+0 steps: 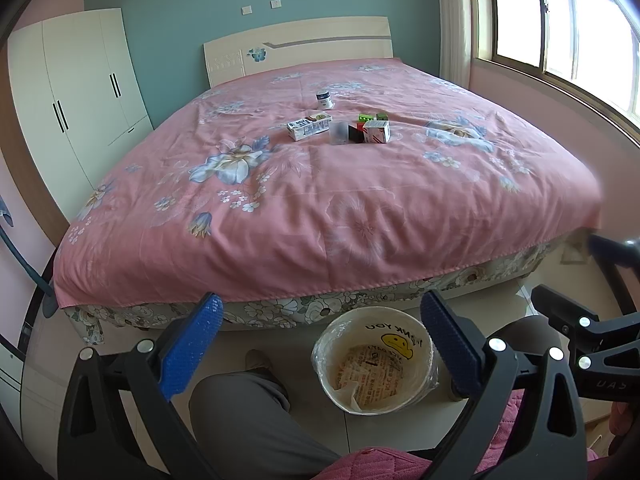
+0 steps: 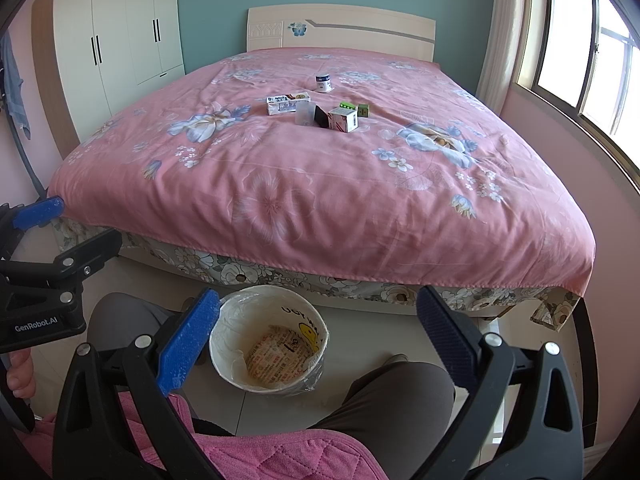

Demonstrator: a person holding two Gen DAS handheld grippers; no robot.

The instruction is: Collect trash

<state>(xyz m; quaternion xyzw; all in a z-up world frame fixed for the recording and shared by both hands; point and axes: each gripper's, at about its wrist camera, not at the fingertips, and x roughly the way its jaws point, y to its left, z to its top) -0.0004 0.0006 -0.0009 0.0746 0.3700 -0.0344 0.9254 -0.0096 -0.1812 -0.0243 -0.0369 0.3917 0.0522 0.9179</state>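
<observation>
Several pieces of trash lie mid-bed on the pink floral cover [image 1: 320, 200]: a long white carton [image 1: 308, 127], a clear plastic cup [image 1: 338, 133], a white and red box [image 1: 377, 132], small green boxes [image 1: 374, 117] and a white jar [image 1: 324, 99]. The same cluster shows in the right wrist view, with the carton [image 2: 287, 104], the box [image 2: 343, 119] and the jar [image 2: 323, 82]. A lined white bin [image 1: 374, 364] [image 2: 269, 340] stands on the floor at the foot of the bed. My left gripper [image 1: 322, 344] and right gripper [image 2: 318, 332] are open and empty, held low over the bin, far from the trash.
The person's knees [image 1: 248, 412] [image 2: 400, 400] flank the bin. A white wardrobe [image 1: 76, 96] stands at the left, a window [image 1: 568, 32] at the right. The headboard [image 1: 296, 46] is against the teal wall.
</observation>
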